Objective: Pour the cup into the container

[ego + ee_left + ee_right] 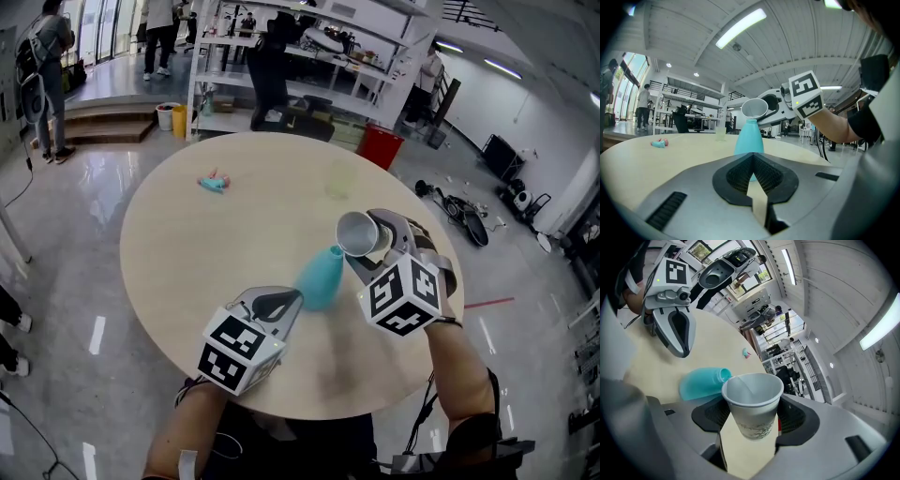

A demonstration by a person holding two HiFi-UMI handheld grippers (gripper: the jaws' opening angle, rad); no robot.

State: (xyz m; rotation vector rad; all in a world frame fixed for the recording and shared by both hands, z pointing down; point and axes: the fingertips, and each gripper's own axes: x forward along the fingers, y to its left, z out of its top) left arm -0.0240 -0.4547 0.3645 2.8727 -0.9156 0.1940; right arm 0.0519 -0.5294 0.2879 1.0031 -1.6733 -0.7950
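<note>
Jaws: right gripper (pixel 366 248) hugs a tipped white paper cup (pixel 354 234), teal container (pixel 321 278) at its 7 o'clock; left gripper (pixel 281 302) pinched together.

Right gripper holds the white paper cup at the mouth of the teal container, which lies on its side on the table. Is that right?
Not quite. The teal container stands upright on the table, as the left gripper view shows; it only looks tipped in the right gripper view. The rest holds: the right gripper grips the white paper cup at the container's mouth.
</note>
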